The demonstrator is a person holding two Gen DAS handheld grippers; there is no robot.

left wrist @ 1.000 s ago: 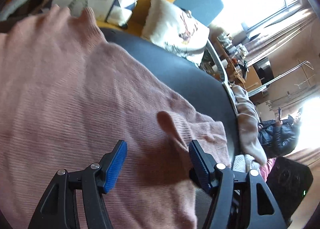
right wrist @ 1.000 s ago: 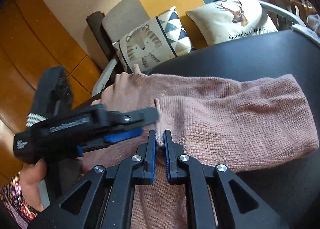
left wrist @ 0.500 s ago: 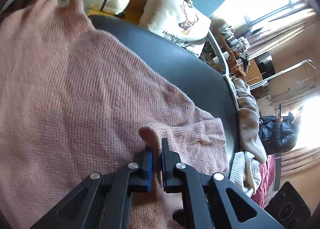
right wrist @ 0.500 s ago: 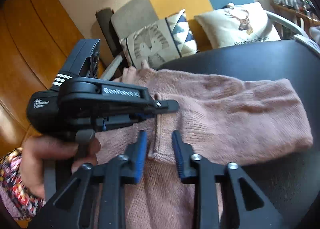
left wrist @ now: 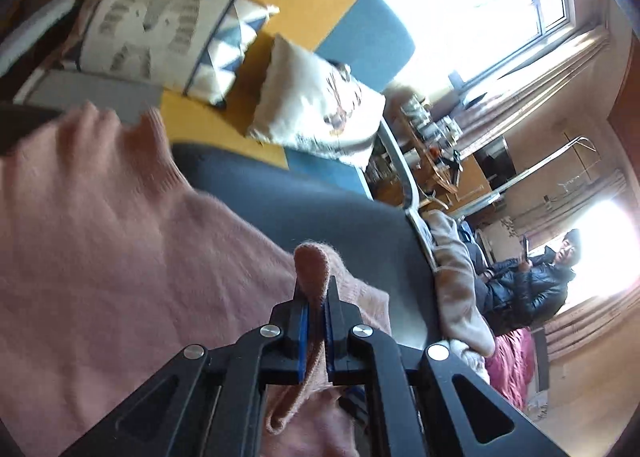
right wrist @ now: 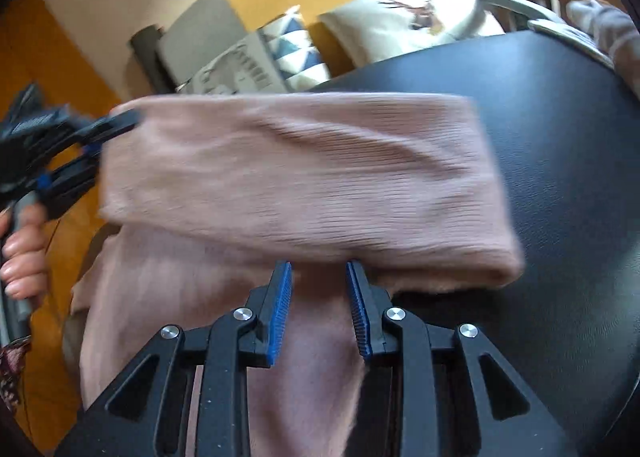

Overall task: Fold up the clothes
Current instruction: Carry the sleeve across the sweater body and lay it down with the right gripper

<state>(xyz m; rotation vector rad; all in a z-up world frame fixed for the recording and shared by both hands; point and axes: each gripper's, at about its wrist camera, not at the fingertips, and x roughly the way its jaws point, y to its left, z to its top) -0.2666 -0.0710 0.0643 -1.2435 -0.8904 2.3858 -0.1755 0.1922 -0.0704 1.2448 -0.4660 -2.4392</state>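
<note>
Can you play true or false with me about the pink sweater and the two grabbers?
1. The left gripper is pinching the sweater. True.
2. The right gripper is shut. False: its jaws stand open, holding nothing.
3. The sweater lies on a black table. True.
4. The sweater is green. False: it is pink.
5. Two cushions sit behind the table. True.

bare black tabletop (right wrist: pixel 560 185) right, cushions (right wrist: pixel 404 23) behind
</note>
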